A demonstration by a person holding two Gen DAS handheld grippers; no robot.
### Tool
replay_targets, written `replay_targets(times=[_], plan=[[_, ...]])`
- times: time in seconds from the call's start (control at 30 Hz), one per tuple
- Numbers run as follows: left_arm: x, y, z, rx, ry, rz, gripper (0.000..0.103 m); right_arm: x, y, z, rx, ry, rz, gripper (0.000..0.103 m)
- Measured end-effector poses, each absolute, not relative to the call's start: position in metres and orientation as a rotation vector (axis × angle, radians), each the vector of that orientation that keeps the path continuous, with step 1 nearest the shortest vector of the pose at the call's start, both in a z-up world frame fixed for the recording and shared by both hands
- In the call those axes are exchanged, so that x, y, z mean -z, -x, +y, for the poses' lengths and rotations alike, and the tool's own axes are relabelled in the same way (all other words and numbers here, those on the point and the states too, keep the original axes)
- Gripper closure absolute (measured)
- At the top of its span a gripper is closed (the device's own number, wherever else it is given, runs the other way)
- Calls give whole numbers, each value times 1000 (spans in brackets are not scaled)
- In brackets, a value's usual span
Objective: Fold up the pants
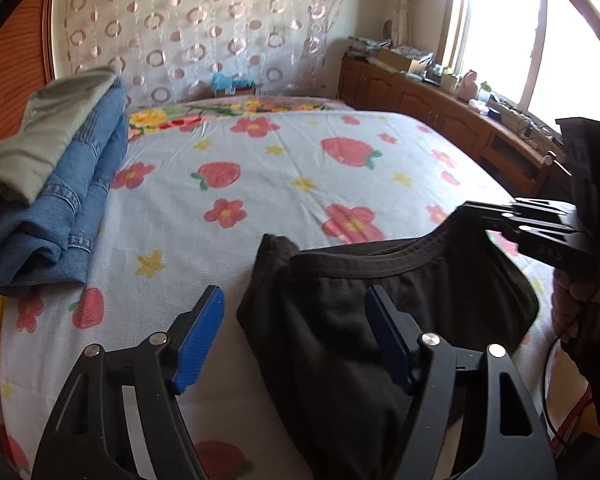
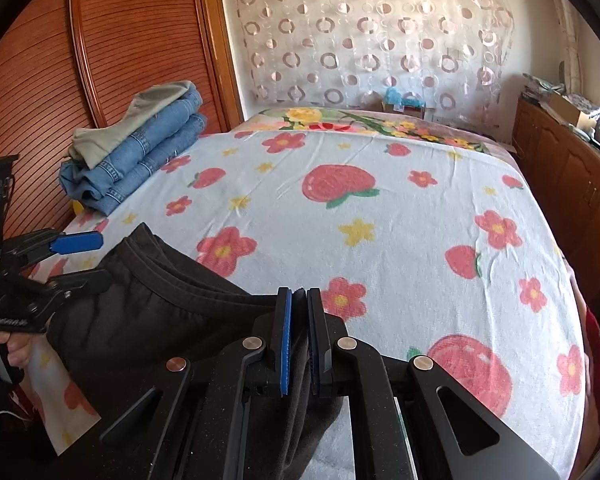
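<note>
At the bed's [image 2: 380, 216] far left corner sits a stack [image 2: 140, 148] of folded jeans with a grey-green garment on top, seemingly finished pieces parked away from the working area. Along the near edge, the left gripper [image 1: 296, 332] has its jaws wide apart, one blue pad on each side of the left end of the black pants [image 1: 360, 320]; it holds nothing, and looks placed to take that end. The pants hang across the near edge, waistband uppermost and stretched sideways, the rest drooping below out of view. To the right, the right gripper [image 2: 299, 336] is clamped tight on the waistband's other end, holding it raised so the band stays taut. The middle of the bed lies bare, likely where the pants will be laid for folding, which has not begun.
</note>
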State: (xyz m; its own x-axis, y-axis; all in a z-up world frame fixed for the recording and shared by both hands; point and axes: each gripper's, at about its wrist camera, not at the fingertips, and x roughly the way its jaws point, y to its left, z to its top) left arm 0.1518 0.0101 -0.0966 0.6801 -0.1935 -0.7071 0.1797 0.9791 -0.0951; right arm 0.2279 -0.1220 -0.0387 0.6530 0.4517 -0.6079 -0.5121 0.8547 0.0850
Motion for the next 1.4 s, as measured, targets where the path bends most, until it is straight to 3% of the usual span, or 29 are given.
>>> replay_targets(times=[0.23,0.3,0.37,0.5,0.8,1.4], plan=[[113,-161,16,213,39,843,35,37,-225,-129,-542,95,669,95],[114,-160,16,216,39,837,35,35,-220,-133,-528,102,664,85],[114,-161,17,219,43,837,35,34,-213,-138,-520,111,661,84],[114,-161,18,226,49,830,35,34,-201,-148,-501,118,672,65],[115,-160,19,229,53,827,35,36,-183,-164,-530,79,708,53],[115,-161,20,230,56,825,35,56,-200,-147,-503,25,709,51]])
